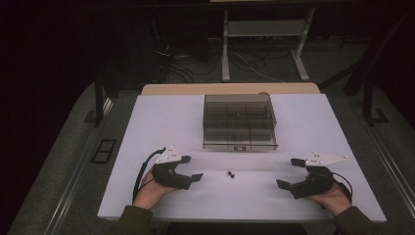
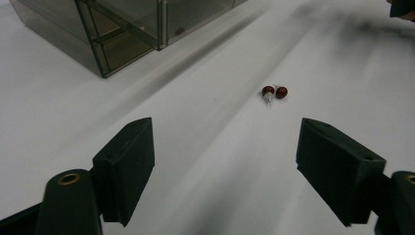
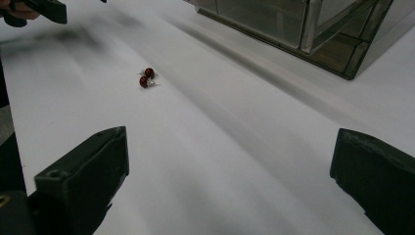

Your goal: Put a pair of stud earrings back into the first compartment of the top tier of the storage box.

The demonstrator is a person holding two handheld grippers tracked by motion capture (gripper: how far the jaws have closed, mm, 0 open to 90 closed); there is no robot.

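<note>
From the high view I hold my left gripper (image 1: 183, 169) and right gripper (image 1: 290, 173) low at the near edge of the white surface (image 1: 147, 127), one on each side of two small dark red beads (image 1: 231, 174). I judge this as a ready stance that keeps both paths to them clear. Both sets of fingers are spread wide and hold nothing. Beyond the beads stands a smoky, clear plastic compartment box (image 1: 239, 121), well apart from them, its dividers forming a grid.

In the left gripper view, my blocky matte black fingers (image 2: 125, 166) frame bare surface. The beads (image 2: 274, 91) lie ahead, glossy and round, touching, with a pale stub between them. The box corner (image 2: 103, 44) shows thin, hard-edged walls.

In the right gripper view, the fingers (image 3: 83, 176) gape equally. The beads (image 3: 146, 77) sit ahead to the left, with the box (image 3: 313, 34) far right.
</note>
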